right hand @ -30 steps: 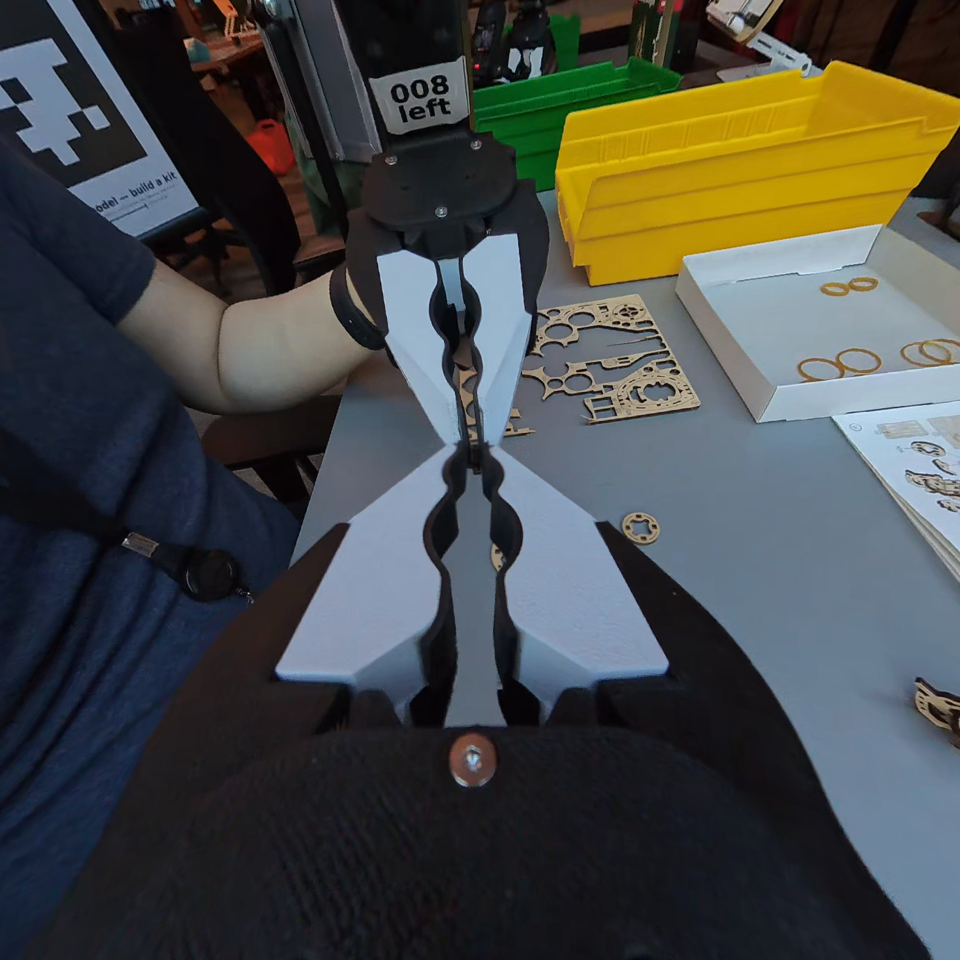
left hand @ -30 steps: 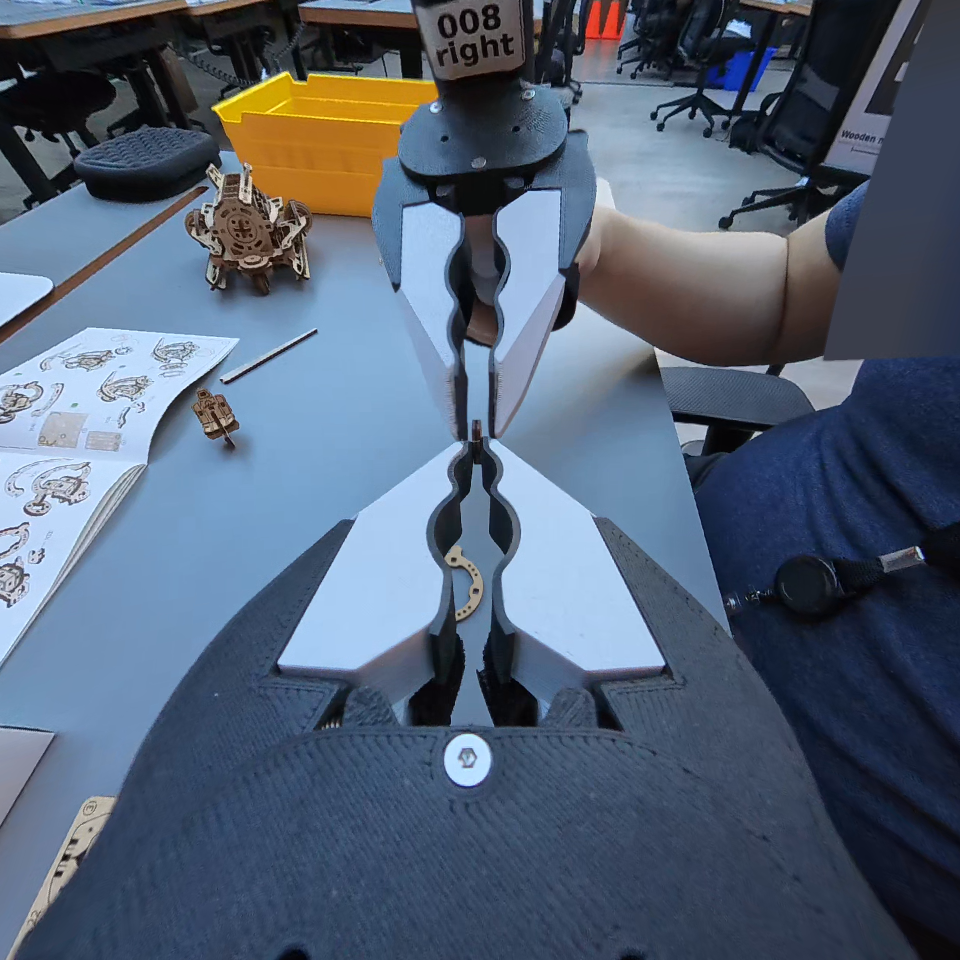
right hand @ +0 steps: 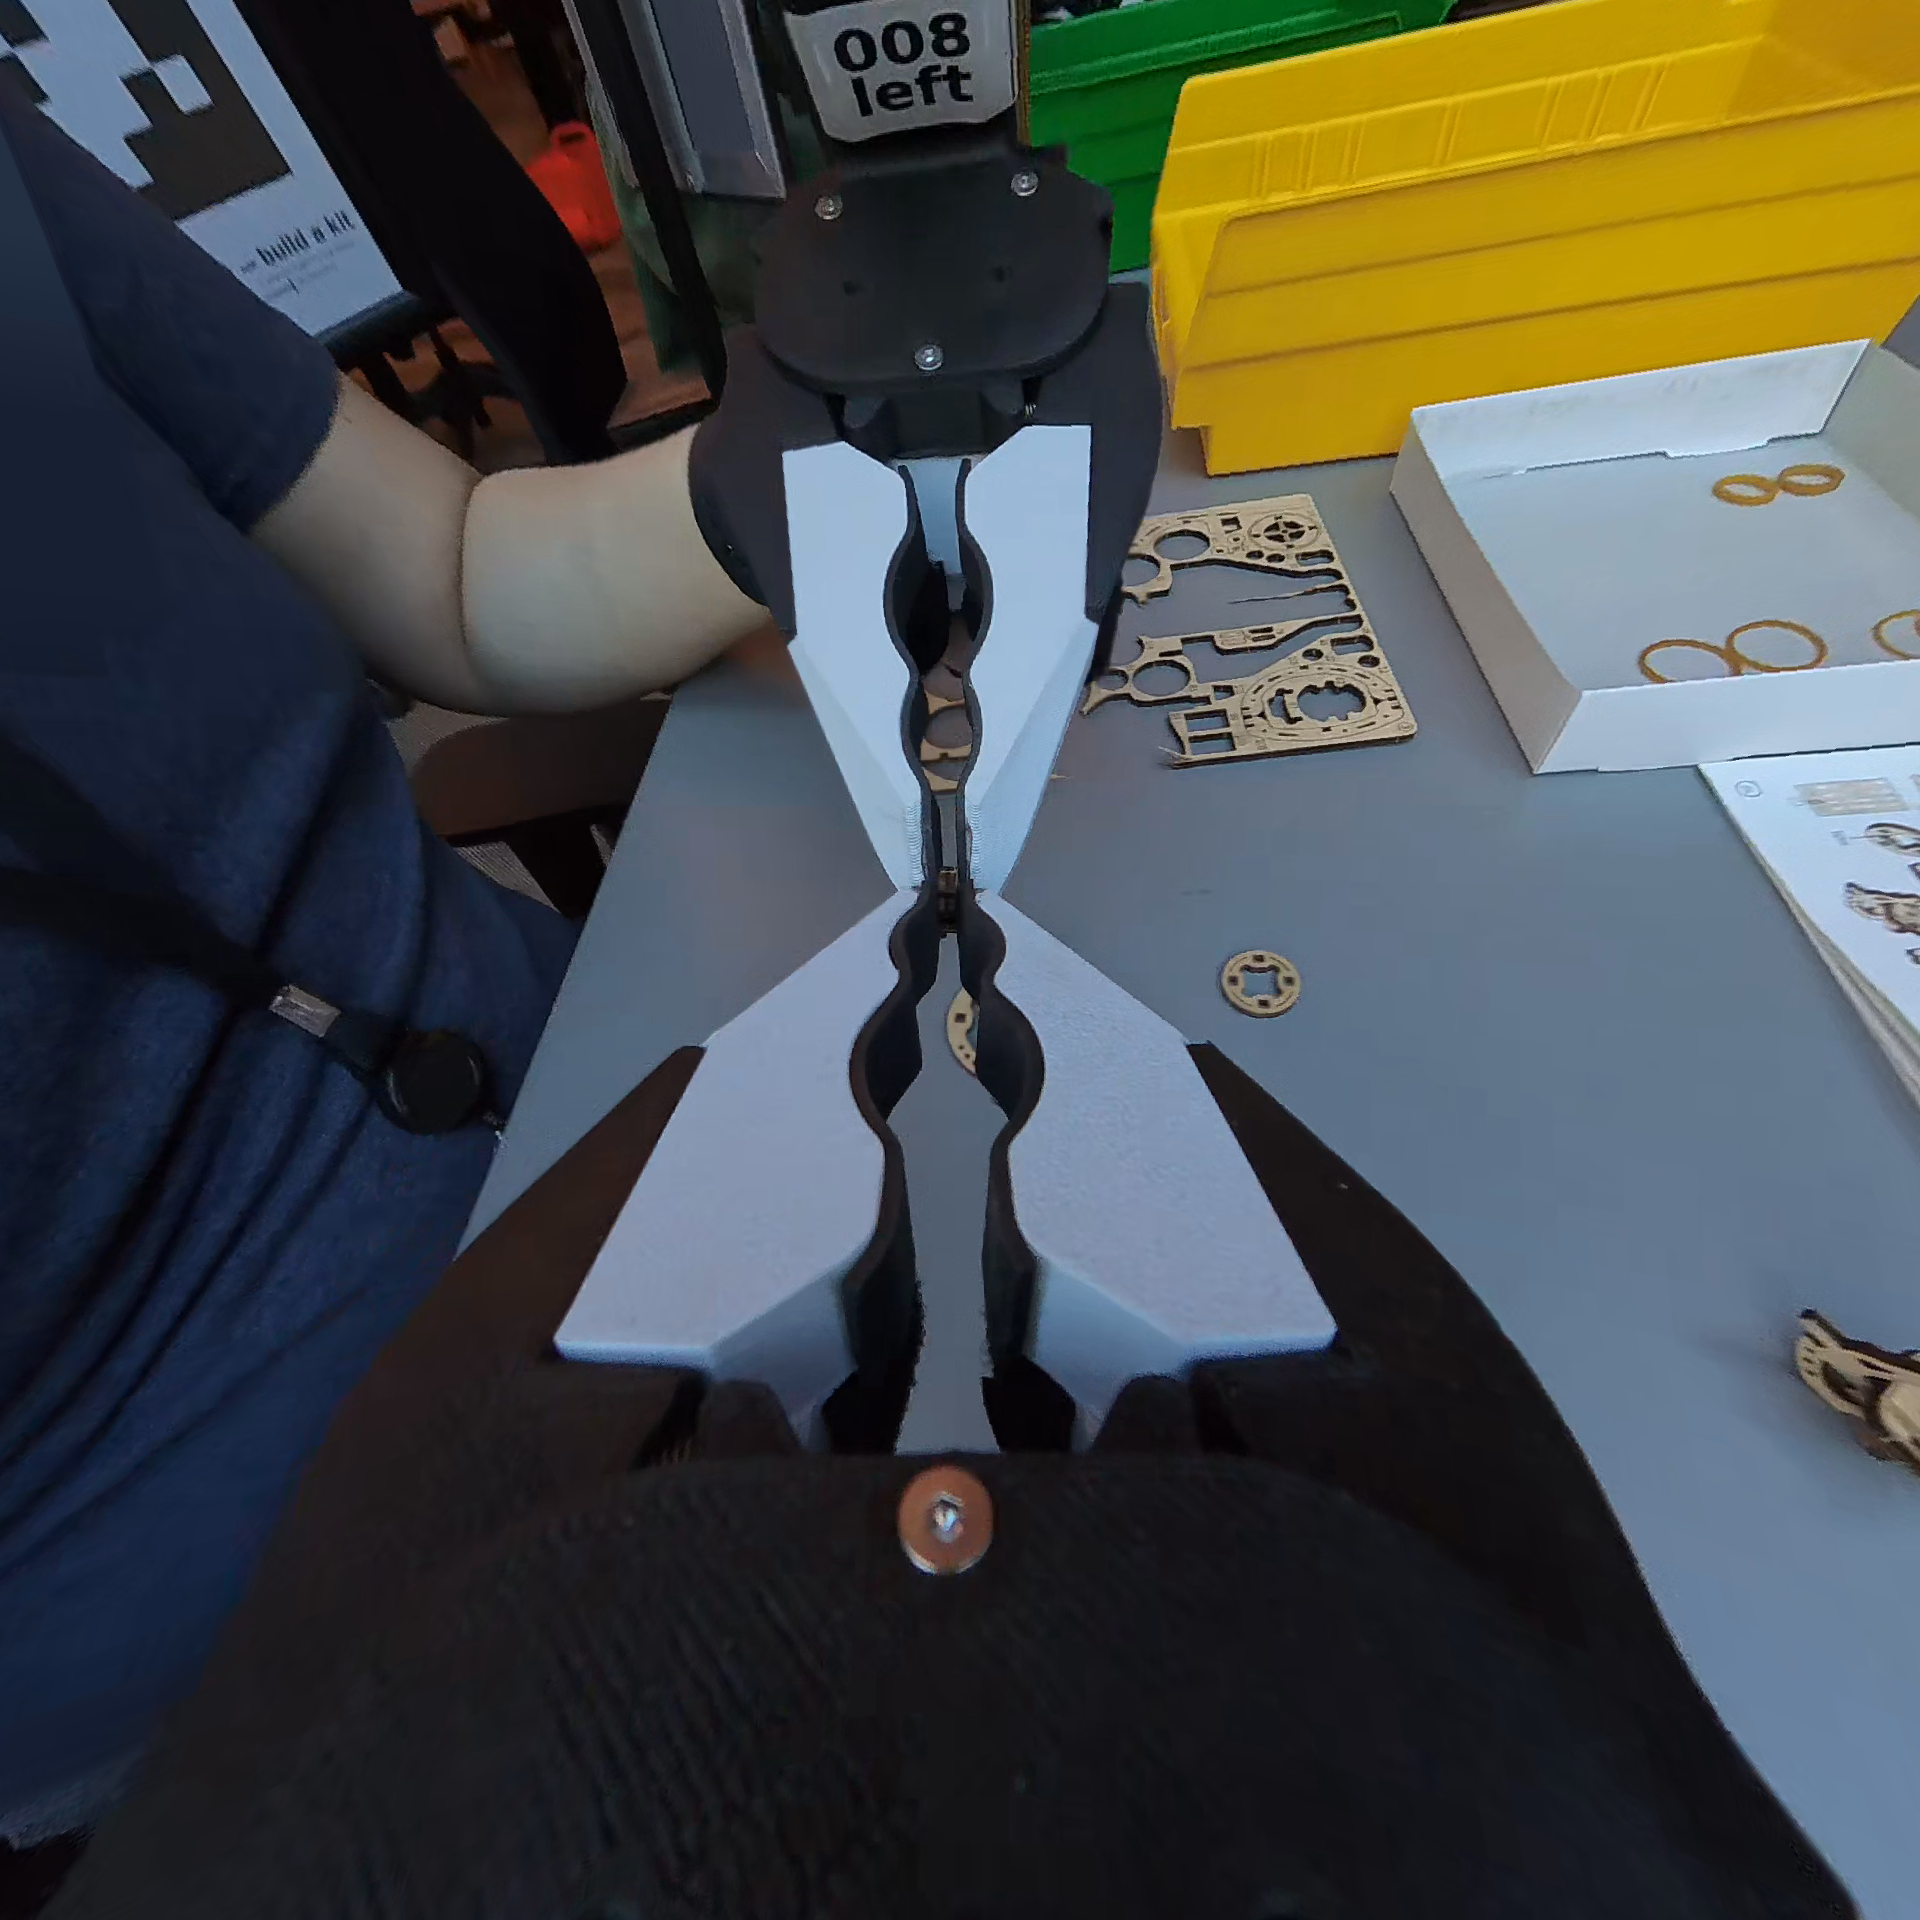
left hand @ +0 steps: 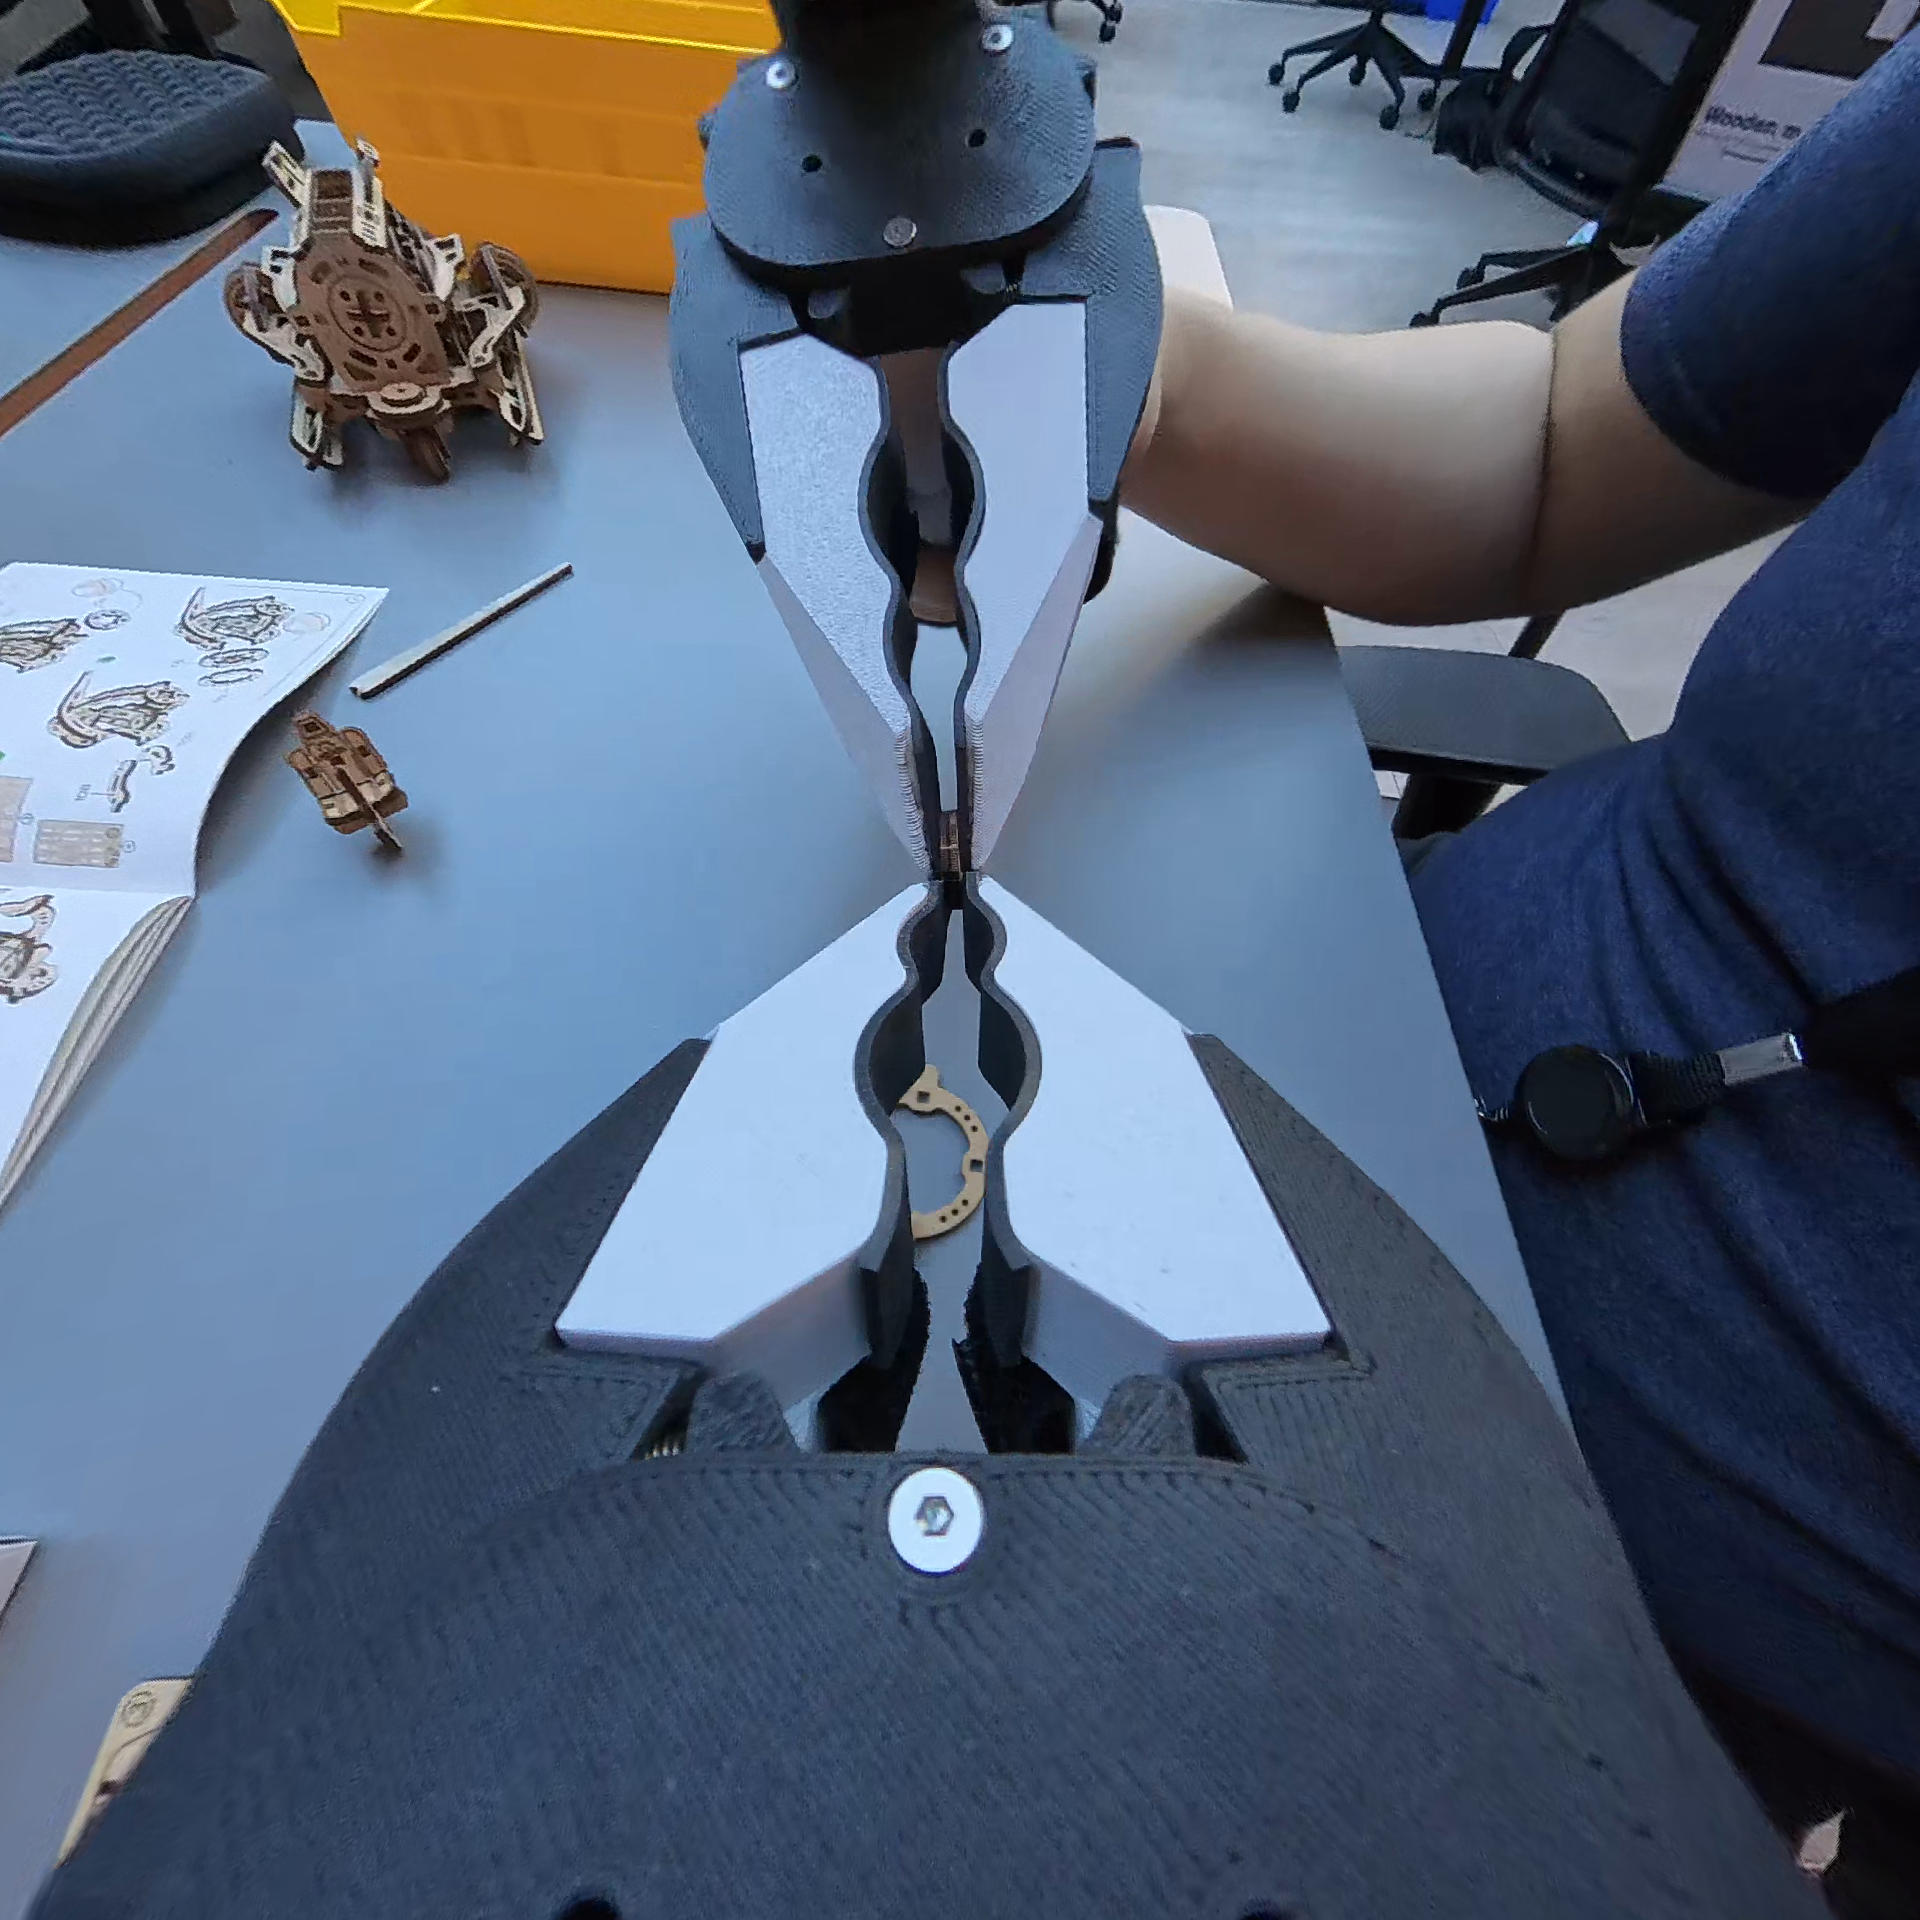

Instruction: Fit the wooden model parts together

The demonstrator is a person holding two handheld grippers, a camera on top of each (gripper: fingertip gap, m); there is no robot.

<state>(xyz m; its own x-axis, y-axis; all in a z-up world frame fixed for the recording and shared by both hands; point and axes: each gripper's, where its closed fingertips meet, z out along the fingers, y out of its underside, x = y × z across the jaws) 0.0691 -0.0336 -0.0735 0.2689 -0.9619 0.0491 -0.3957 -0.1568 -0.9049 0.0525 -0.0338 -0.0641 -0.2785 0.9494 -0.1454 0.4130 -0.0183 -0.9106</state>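
My left gripper [left hand: 945, 896] and my right gripper [right hand: 945, 916] meet tip to tip above the grey table [left hand: 582, 935]. Both are shut. A small brown wooden part [left hand: 948, 840] is pinched where the tips meet; it also shows in the right wrist view [right hand: 948, 894]. Whether it is one piece or two pressed together is hidden by the fingers. The right gripper [left hand: 948, 854] comes in from the top of the left wrist view, and the left gripper [right hand: 945, 878] from the top of the right wrist view. A curved wooden ring piece [left hand: 940, 1164] lies on the table below them.
A finished wooden model [left hand: 379, 322], a small sub-assembly [left hand: 343, 779], a wooden stick [left hand: 462, 632] and an open booklet [left hand: 125, 707] lie to the left. A punched wooden sheet [right hand: 1257, 634], a round ring [right hand: 1259, 983], a white tray [right hand: 1621, 717] and yellow bins [right hand: 1507, 260] stand beyond. The person sits at the table's edge. Both grippers' tips are roughly 20 cm from the small sub-assembly [left hand: 343, 779].
The grippers stay tip to tip on the wooden part. Each opposite gripper looms larger and higher in view, so the two have drawn closer and tilted a little.
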